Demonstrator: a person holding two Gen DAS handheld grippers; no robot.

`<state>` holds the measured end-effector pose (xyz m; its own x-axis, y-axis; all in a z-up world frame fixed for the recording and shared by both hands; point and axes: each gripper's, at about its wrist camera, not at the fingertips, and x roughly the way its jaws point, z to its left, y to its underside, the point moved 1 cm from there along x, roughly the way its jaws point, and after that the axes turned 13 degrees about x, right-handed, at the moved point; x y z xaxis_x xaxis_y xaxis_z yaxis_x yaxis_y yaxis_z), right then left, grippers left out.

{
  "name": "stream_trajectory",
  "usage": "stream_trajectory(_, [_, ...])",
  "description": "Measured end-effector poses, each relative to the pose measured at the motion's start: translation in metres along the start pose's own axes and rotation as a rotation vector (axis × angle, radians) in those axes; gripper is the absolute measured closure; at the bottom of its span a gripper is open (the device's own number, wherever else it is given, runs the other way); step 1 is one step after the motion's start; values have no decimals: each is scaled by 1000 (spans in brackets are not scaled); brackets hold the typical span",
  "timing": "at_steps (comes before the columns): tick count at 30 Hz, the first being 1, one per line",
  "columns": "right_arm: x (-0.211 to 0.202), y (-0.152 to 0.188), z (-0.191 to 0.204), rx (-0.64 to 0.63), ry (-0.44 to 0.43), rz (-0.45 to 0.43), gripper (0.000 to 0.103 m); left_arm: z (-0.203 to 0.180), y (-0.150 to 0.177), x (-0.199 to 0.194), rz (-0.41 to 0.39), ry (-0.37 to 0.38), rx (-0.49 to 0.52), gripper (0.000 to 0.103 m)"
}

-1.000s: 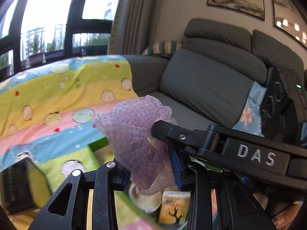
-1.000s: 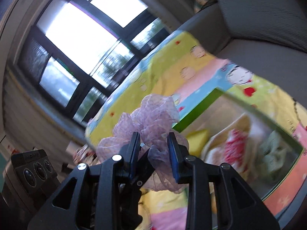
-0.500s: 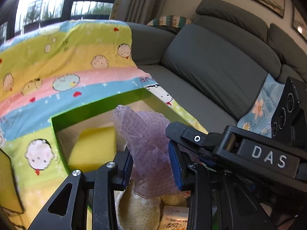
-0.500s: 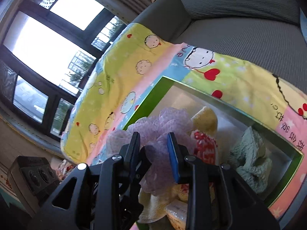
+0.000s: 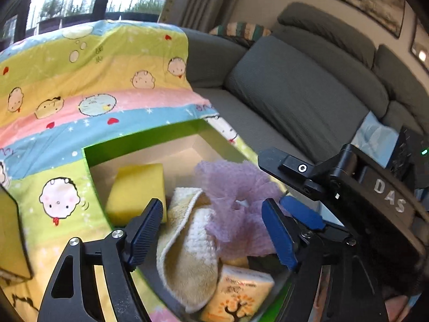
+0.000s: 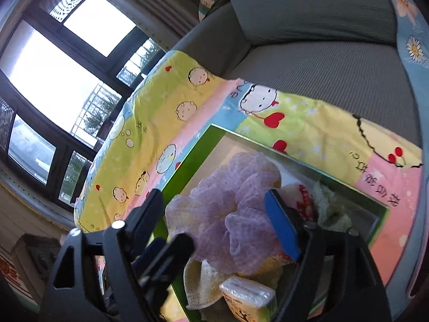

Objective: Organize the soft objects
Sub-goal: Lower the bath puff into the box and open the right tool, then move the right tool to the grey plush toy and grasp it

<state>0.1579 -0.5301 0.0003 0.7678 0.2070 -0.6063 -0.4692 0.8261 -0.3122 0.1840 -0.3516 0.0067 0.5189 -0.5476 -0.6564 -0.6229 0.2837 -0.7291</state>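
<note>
A purple mesh bath pouf lies in the green-rimmed box on top of a cream towel, loose between my two grippers. My left gripper is open, its blue pads either side of the towel and pouf. My right gripper is open around the pouf; its arm, marked DAS, crosses the left wrist view. The box also holds a yellow sponge, a tissue pack, a red-patterned cloth and a pale green cloth.
The box sits on a colourful cartoon blanket spread on a grey sofa. A dark box edge stands at the left. Large windows lie behind. A floral cushion is at the right.
Both grippers came down over the box with the pouf held between them, then both opened. The pouf now rests in the box on the towel.
</note>
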Motion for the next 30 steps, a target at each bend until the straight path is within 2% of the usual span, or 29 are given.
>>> stream_trajectory(2, [-7,2,4,0,18,-22,12,3,2,-13,-15,11,-24,12])
stream_trajectory(6, [-22,8,16,-42,17,-67,5,9,6,-47,-47,-9,-28,11])
stream_trajectory(10, [-36,18,29,-87,34,-109,1,24,16,-87,-83,-40,-72,7])
stream_trajectory(14, [-46,33,40,-139,43,-136,1,47,36,-128,-89,-129,-165,7])
stream_trajectory(18, [-50,48,53,-203,48,-140,1,72,63,-164,-99,-136,-270,7])
stream_trajectory(22, [-54,65,69,-273,-1,-104,1,91,90,-207,-122,-144,-337,7])
stream_trajectory(25, [-54,77,82,-319,-30,-79,1,111,112,-241,-168,-155,-430,7])
stream_trajectory(27, [-50,92,95,-382,-71,-18,1,125,126,-263,-196,-210,-479,7])
stream_trajectory(30, [-41,117,117,-457,-138,81,1,148,147,-290,-196,-345,-530,7])
